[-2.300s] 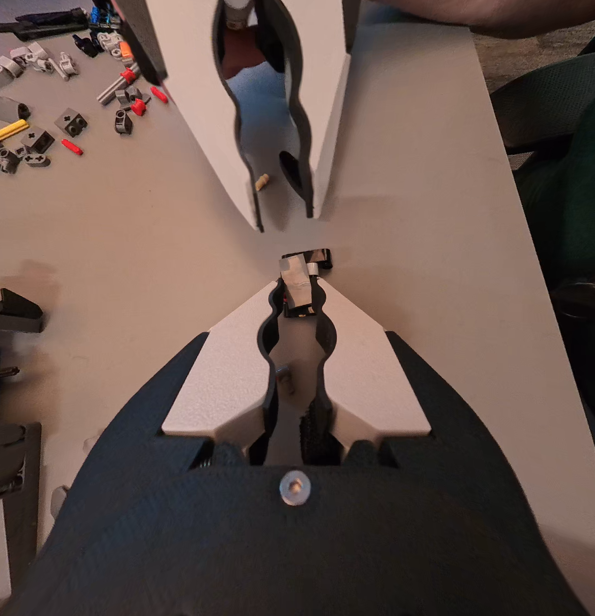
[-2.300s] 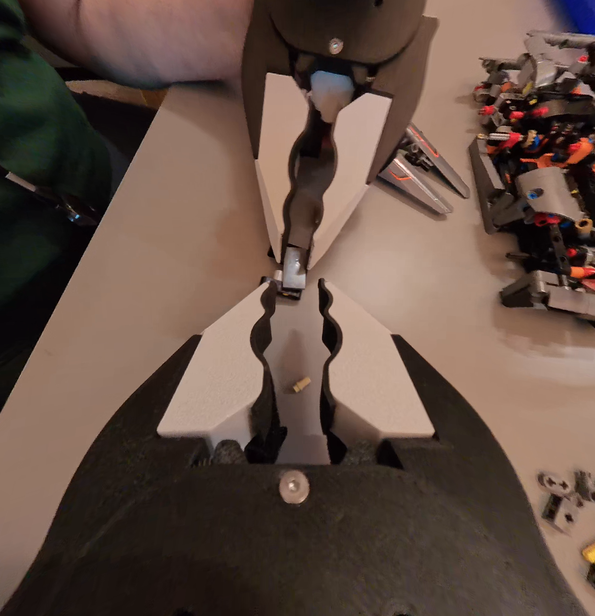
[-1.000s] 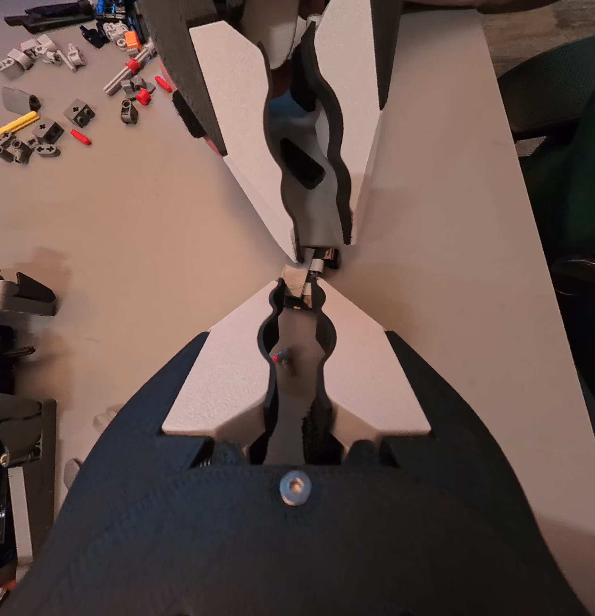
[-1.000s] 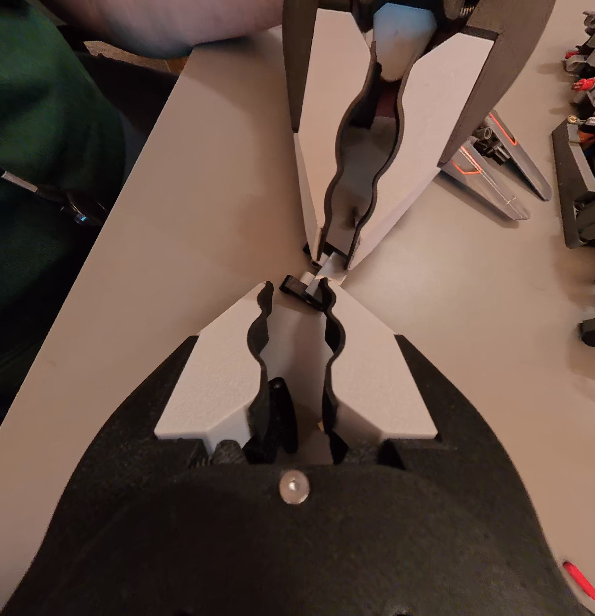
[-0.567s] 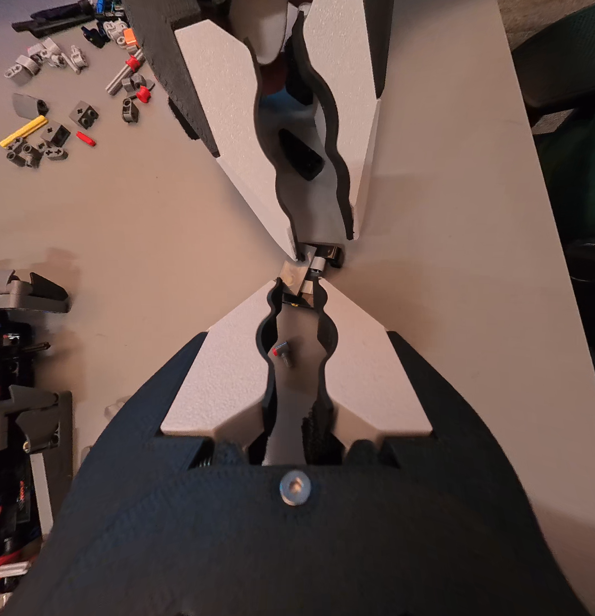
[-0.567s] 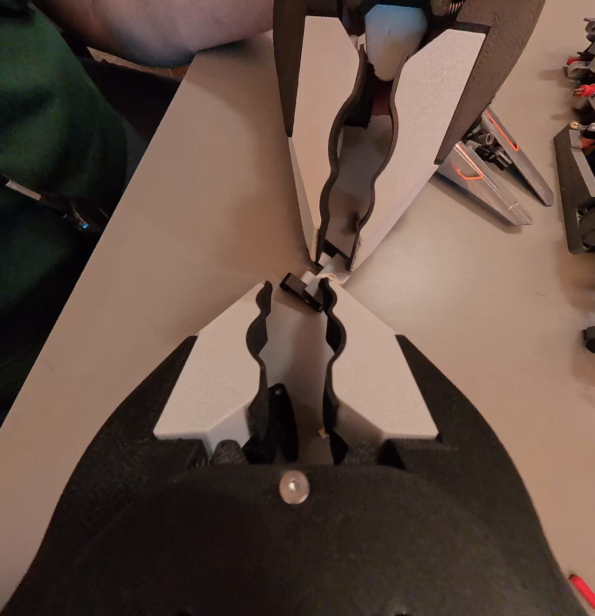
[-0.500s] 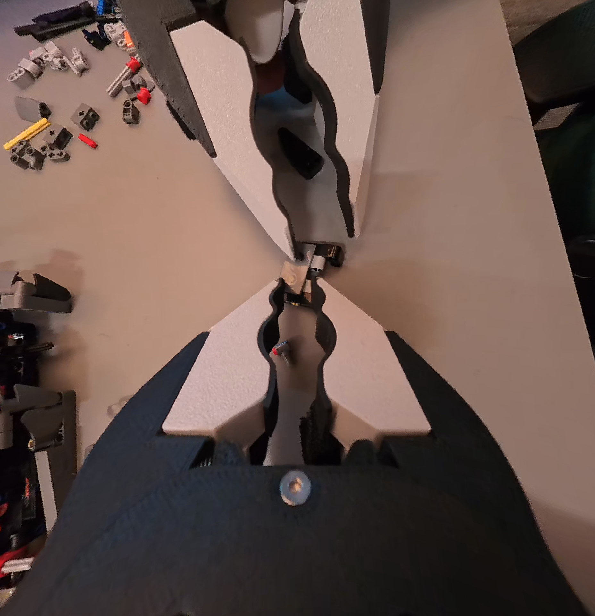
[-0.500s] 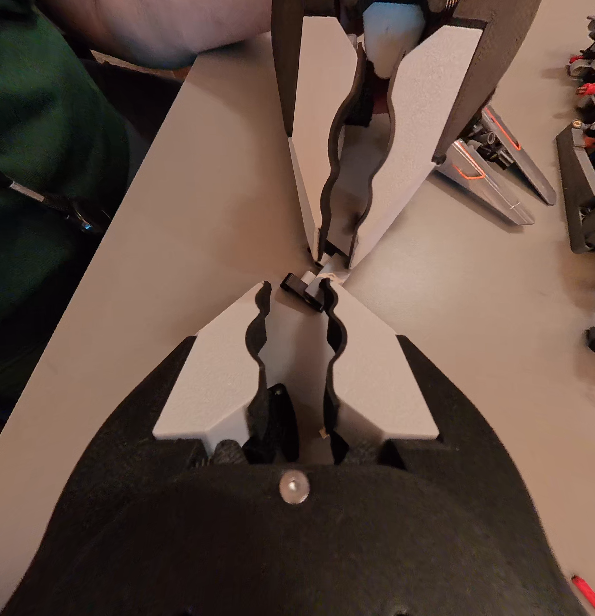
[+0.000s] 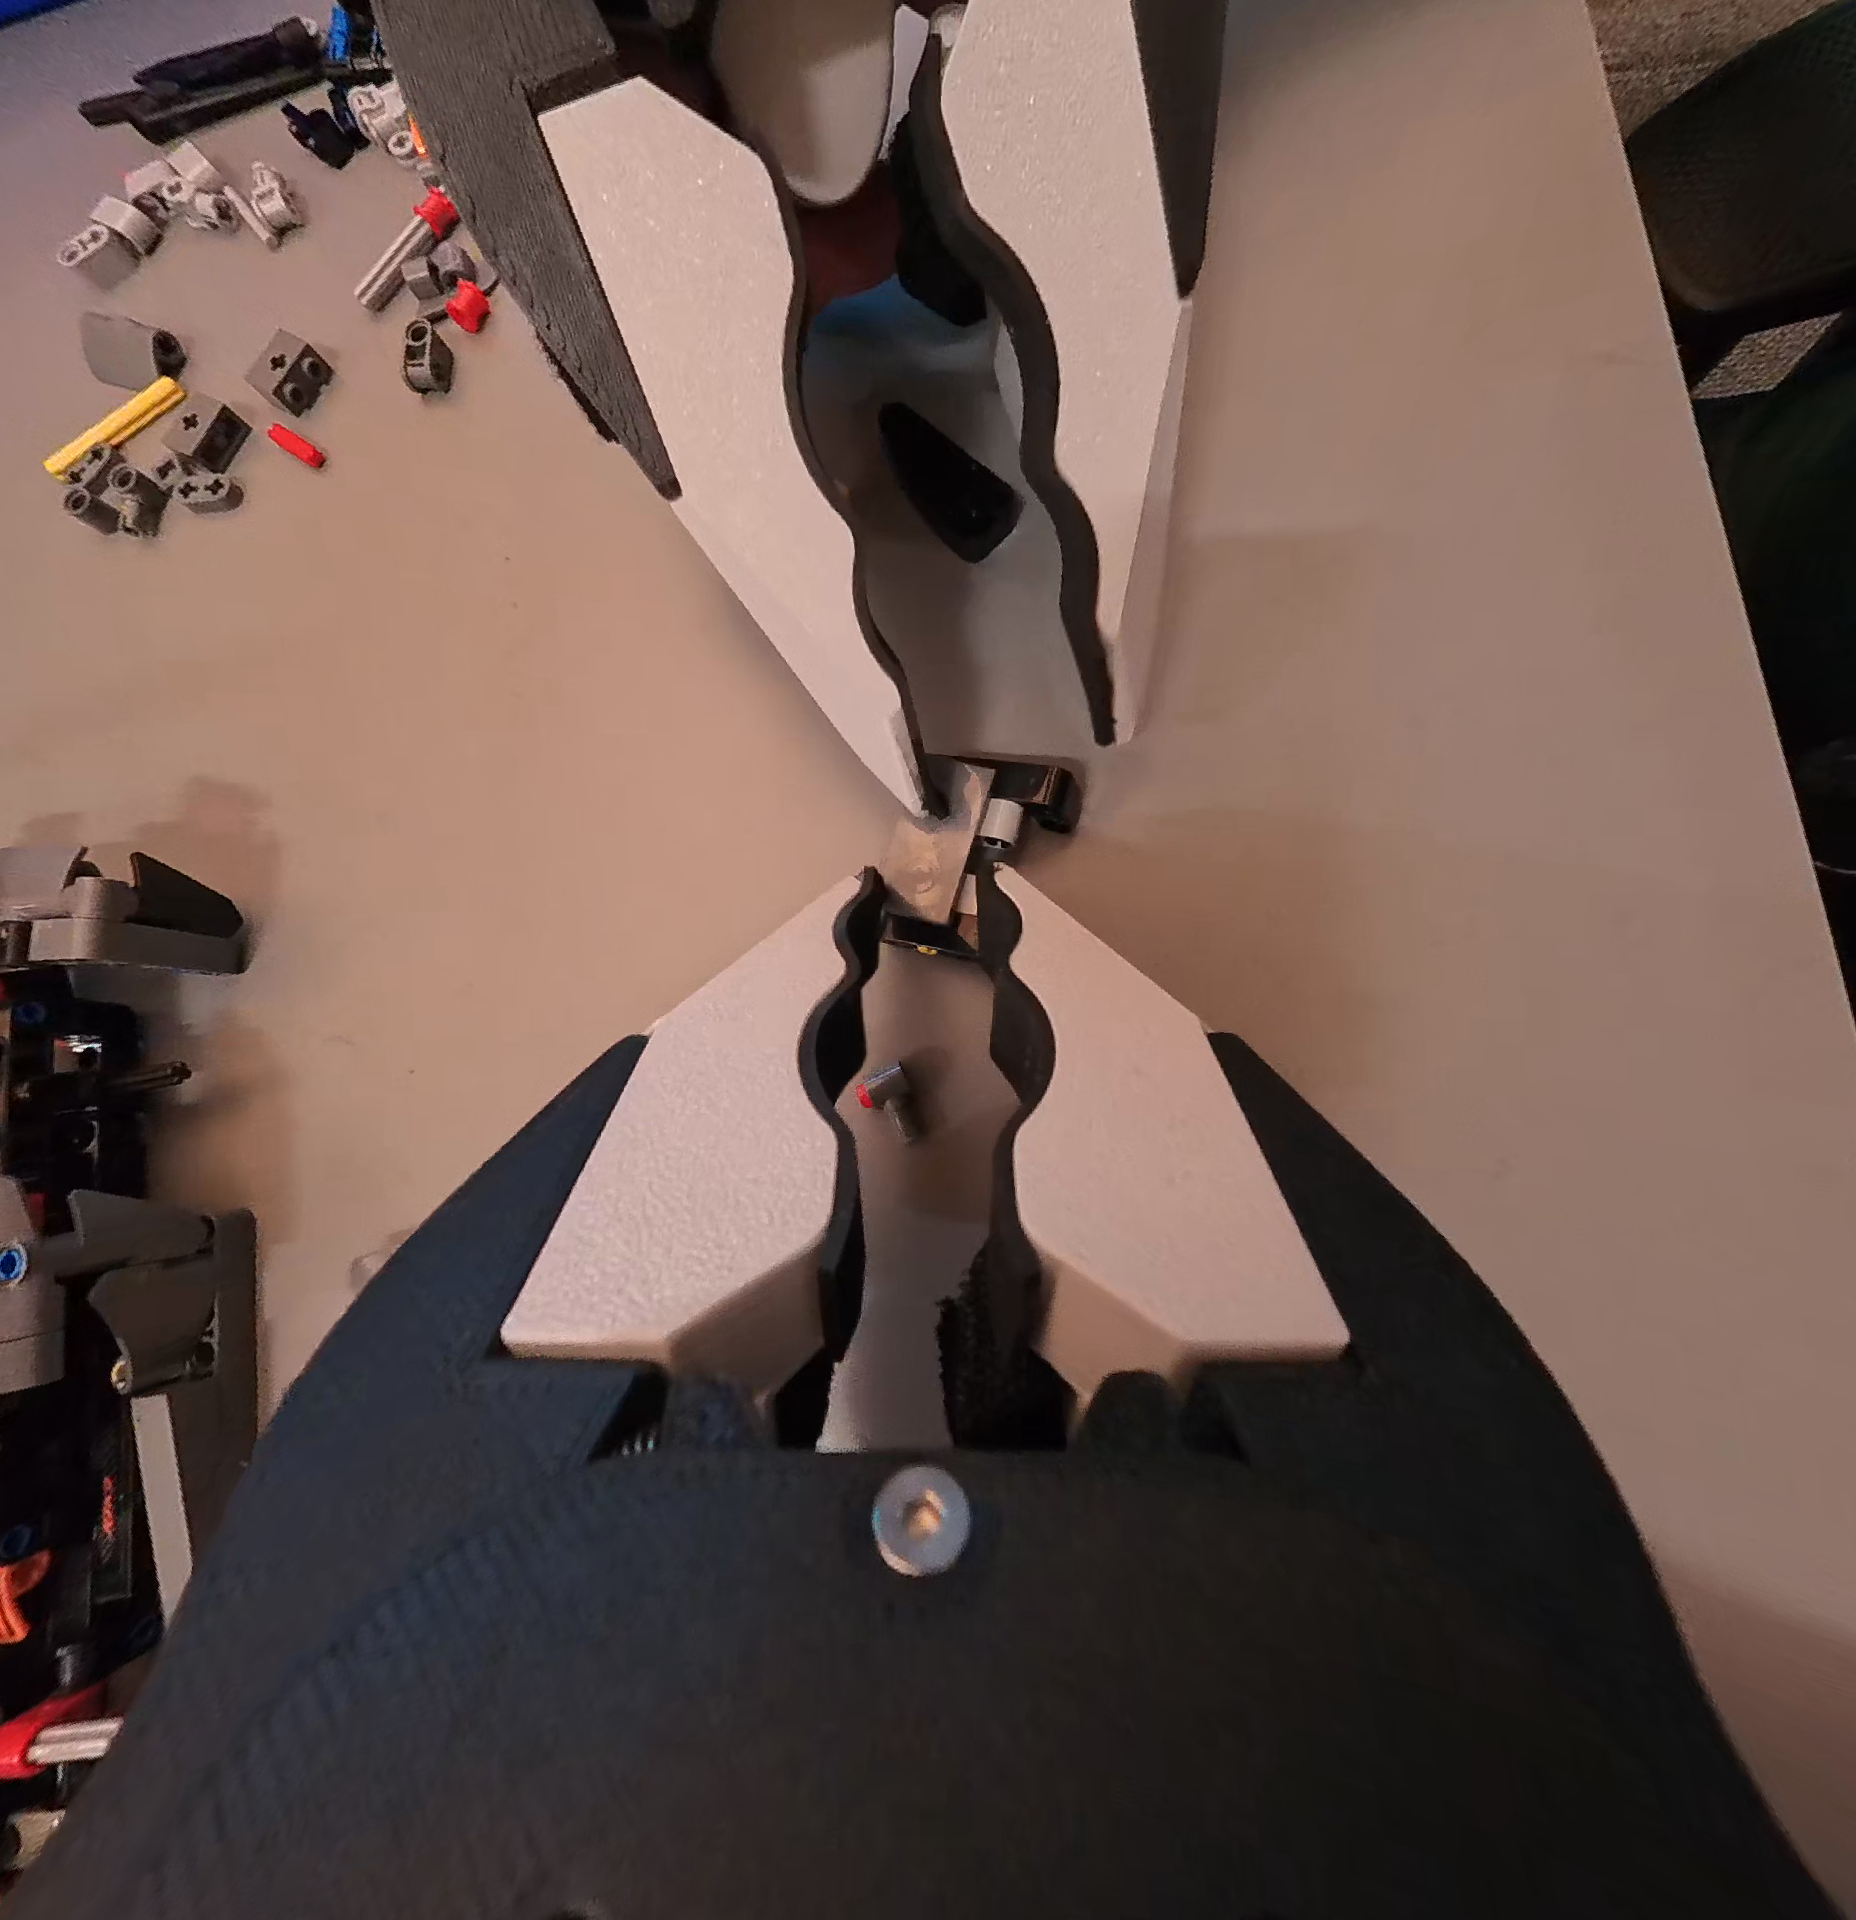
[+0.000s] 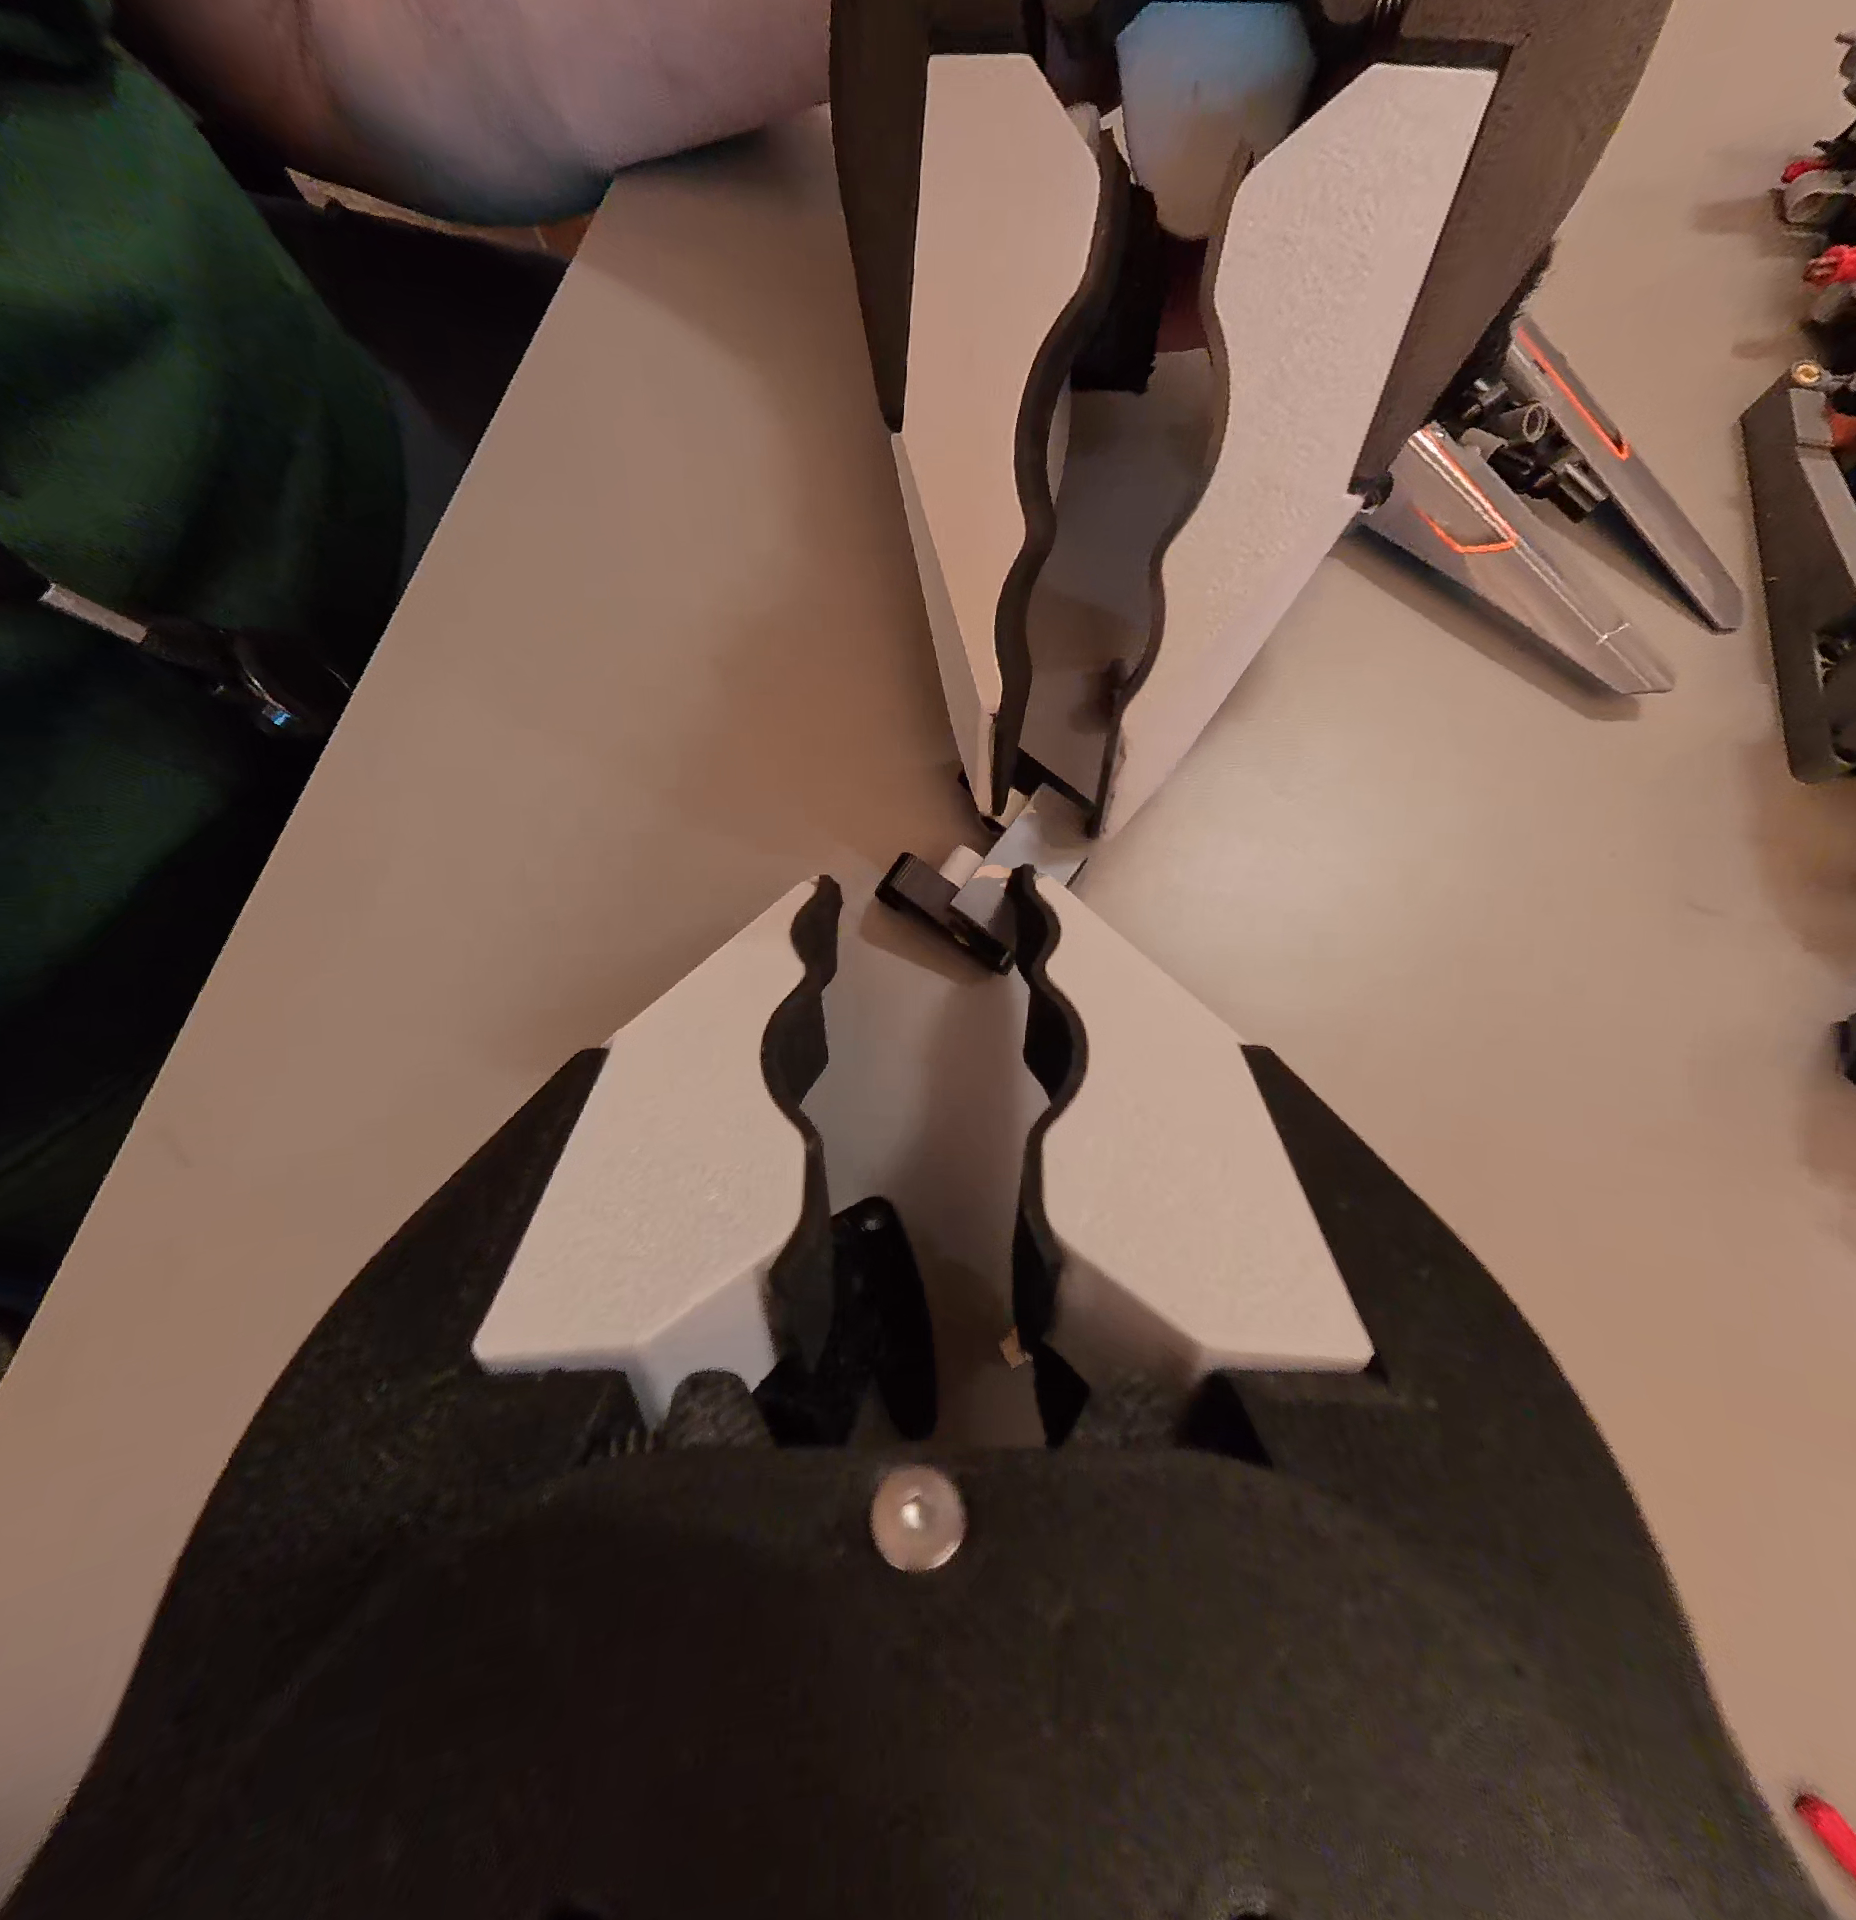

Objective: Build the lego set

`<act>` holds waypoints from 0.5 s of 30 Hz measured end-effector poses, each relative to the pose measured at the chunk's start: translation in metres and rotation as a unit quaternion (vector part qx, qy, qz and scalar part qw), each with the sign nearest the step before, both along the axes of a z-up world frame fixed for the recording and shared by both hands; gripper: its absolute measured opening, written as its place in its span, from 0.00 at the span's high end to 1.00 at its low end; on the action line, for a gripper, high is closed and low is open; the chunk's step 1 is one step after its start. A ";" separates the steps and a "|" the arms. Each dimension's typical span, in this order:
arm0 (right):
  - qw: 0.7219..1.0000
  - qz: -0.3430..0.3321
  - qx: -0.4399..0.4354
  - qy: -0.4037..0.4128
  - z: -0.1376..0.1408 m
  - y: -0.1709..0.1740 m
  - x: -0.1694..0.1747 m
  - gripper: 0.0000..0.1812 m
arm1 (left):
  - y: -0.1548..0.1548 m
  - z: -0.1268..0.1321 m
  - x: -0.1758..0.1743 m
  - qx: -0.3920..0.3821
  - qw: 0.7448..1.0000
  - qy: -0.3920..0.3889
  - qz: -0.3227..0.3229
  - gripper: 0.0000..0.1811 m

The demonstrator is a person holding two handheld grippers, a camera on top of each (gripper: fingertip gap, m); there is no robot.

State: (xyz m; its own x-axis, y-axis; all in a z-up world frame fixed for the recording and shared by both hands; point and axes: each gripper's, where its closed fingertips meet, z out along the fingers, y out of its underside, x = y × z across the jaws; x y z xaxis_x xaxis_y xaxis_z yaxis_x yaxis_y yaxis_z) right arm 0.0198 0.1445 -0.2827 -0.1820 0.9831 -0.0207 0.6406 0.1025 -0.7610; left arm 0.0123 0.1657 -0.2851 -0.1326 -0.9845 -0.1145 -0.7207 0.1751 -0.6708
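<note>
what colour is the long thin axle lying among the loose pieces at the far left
Yellow. The axle shows best in the left wrist view, among grey connectors.

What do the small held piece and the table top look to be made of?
Held piece: likely hard glossy plastic, grey and black, since it shows a bright sheen. Table top: smooth matte light board, perhaps laminate; even, no grain. The left tongs clamp the piece.

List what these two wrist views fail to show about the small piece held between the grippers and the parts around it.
- Small grey-and-black piece: left wrist view, its near end sits between the left gripper fingertips; how its parts join is too small to tell.
- Right gripper: right wrist view, whether its fingers actually touch the piece is unclear.
- Partly built model: left wrist view, cut off by the left edge.
- Tiny grey peg: left wrist view, too small to identify.
</note>
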 end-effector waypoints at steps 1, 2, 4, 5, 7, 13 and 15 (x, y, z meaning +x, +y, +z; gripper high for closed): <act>1.000 -0.001 0.003 0.000 0.000 0.000 0.000 0.82 | 0.000 0.000 0.000 0.000 1.000 -0.001 0.000 0.91; 1.000 0.000 0.003 -0.001 0.000 0.000 0.000 0.82 | 0.000 0.000 0.001 0.000 1.000 -0.001 0.000 0.91; 1.000 -0.002 0.003 -0.001 0.000 0.001 0.000 0.82 | 0.000 0.000 0.001 0.001 1.000 -0.001 -0.002 0.92; 1.000 -0.002 0.002 -0.001 0.000 0.001 0.000 0.82 | -0.001 0.000 0.001 0.004 1.000 -0.001 -0.002 0.92; 1.000 -0.004 0.001 0.000 0.000 0.001 0.000 0.82 | -0.001 -0.001 0.002 0.005 1.000 0.001 -0.001 0.92; 1.000 -0.005 -0.015 0.009 0.000 -0.001 -0.003 0.81 | -0.001 -0.001 0.002 -0.008 1.000 0.000 0.003 0.93; 1.000 -0.005 -0.020 0.009 0.001 -0.002 -0.003 0.80 | -0.001 -0.001 0.002 -0.009 1.000 0.001 0.005 0.93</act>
